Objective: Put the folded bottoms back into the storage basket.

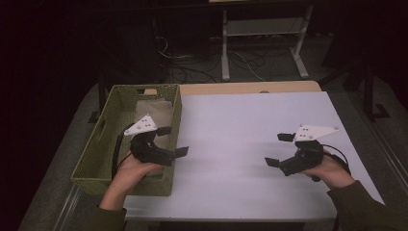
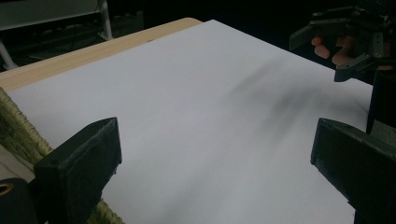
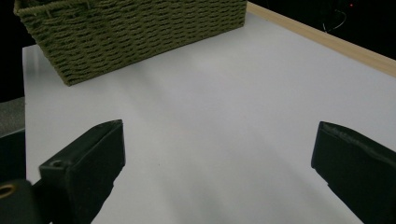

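Note:
A green woven basket point(image 1: 96, 159) stands at the left edge of the white table point(image 1: 250, 125), with a beige folded cloth point(image 1: 154, 113) lying inside it. My left gripper point(image 1: 174, 140) is held over the basket's right wall, open, with nothing between its jaws, pointing right. Across the table my right gripper point(image 1: 279, 149) is open too, empty, pointing left toward the basket point(image 3: 135, 32). In the left gripper view the right gripper point(image 2: 338, 49) appears at the upper right, held by a hand.
A wooden strip point(image 1: 250, 87) runs along the table's far edge. Beyond the table, a white metal frame point(image 1: 262, 43) and cables lie on the dark floor. The white top point(image 3: 224, 107) between the two grippers is bare.

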The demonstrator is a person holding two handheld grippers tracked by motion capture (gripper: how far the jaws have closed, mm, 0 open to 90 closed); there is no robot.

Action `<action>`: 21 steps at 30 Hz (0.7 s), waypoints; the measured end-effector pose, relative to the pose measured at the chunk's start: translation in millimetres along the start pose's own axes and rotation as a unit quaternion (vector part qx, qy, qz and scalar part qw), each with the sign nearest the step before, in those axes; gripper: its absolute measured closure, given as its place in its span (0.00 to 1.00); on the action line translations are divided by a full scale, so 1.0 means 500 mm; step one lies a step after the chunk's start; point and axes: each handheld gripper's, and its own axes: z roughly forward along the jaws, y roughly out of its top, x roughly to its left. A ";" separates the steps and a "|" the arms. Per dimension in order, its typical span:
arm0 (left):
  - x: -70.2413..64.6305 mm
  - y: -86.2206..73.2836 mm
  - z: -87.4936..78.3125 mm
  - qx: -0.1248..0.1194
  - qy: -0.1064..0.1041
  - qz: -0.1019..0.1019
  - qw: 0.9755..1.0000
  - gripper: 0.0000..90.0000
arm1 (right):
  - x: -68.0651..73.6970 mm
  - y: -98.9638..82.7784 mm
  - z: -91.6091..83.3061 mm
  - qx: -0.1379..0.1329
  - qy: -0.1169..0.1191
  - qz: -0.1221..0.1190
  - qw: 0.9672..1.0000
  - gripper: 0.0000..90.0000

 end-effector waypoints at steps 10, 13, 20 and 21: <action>-0.005 -0.012 0.000 -0.003 -0.017 -0.001 1.000 0.03 | -0.008 -0.031 -0.033 -0.010 -0.012 0.013 1.000 0.03; -0.006 -0.013 0.003 -0.002 -0.019 0.001 1.000 0.03 | -0.009 -0.038 -0.040 -0.011 -0.013 0.016 1.000 0.03; -0.009 -0.014 0.005 -0.003 -0.015 0.005 1.000 0.03 | -0.011 -0.049 -0.050 -0.014 -0.017 0.019 1.000 0.03; -0.009 -0.014 0.005 -0.003 -0.014 0.006 1.000 0.03 | -0.012 -0.050 -0.050 -0.012 -0.018 0.019 1.000 0.03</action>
